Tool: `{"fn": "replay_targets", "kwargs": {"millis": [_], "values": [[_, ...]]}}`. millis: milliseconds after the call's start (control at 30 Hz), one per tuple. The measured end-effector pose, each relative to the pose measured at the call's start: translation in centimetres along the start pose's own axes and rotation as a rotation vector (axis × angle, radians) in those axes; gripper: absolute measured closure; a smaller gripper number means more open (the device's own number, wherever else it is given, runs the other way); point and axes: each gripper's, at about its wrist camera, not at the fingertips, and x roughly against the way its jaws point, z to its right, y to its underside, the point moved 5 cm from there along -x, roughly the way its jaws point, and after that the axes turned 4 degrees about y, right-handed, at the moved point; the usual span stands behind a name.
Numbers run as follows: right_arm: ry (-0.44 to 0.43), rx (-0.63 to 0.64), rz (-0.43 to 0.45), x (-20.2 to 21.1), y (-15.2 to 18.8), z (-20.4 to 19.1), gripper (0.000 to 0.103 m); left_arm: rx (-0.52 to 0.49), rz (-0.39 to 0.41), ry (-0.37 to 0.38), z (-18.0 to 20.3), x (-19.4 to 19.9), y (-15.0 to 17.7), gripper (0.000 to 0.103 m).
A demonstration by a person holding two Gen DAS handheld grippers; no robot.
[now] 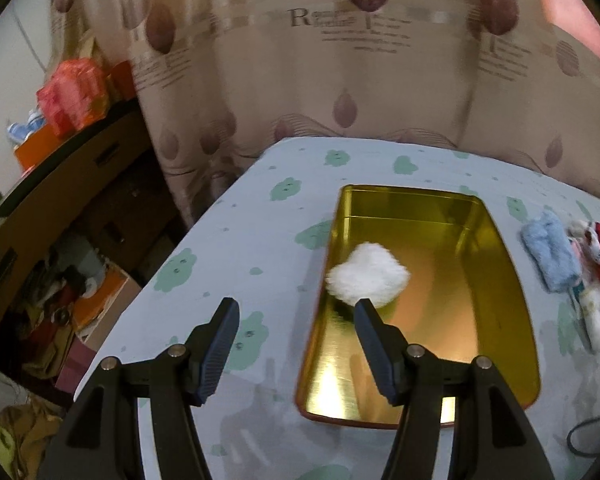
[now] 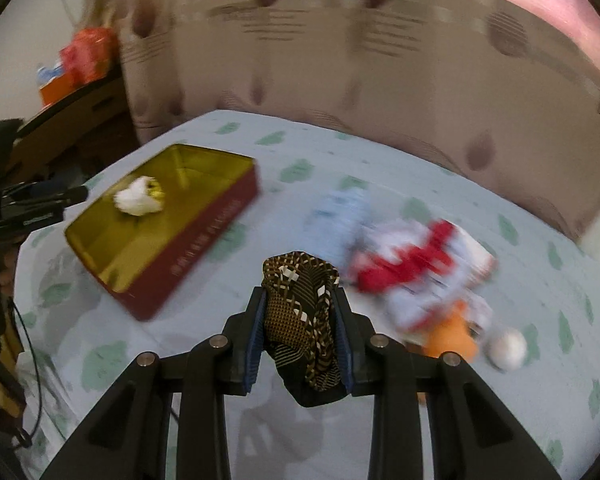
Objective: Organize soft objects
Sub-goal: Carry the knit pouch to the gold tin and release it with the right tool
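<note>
Clamped between the right gripper's (image 2: 300, 300) jaws hangs a brown patterned cloth (image 2: 302, 320), with the gold tin (image 2: 204, 220) holding a white fluffy piece (image 2: 139, 197) ahead-left, a blurred soft pile (image 2: 412, 276) to its right on the cloud-print tablecloth (image 2: 260, 152), while the left gripper (image 1: 296, 306) gapes wide and empty.

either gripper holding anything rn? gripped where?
Right gripper: shut on a brown patterned cloth, pinched across its bunched middle, ends sticking out above and below. Left gripper: open, holding nothing.
</note>
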Motion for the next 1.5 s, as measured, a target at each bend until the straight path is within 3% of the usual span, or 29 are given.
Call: {"fn": "replay_targets", "kwargs": {"millis": [367,633,1000,1333,1500], "values": [[-0.157,0.091,-0.03,-4.9,-4.8,-8.9,0.075,0.076,-0.032,-0.018,-2.7,-1.0,0.1,0.042],[-0.173,0.132,-0.073,-9.8,-8.4,-13.2,0.074,0.148,-0.036,-0.02,-4.5,-1.5,0.3,0.042],[-0.144,0.179,-0.12,-14.6,-9.8,-16.3,0.069,0.152,-0.05,-0.01,-4.6,-2.1,0.5,0.042],[-0.129,0.155,-0.122,-15.1,-9.6,-16.2,0.05,0.146,-0.051,-0.005,-4.3,-2.2,0.5,0.042],[-0.124,0.16,-0.095,-13.8,-9.7,-16.0,0.049,0.139,-0.047,-0.007,-4.1,-2.3,0.6,0.042]]}}
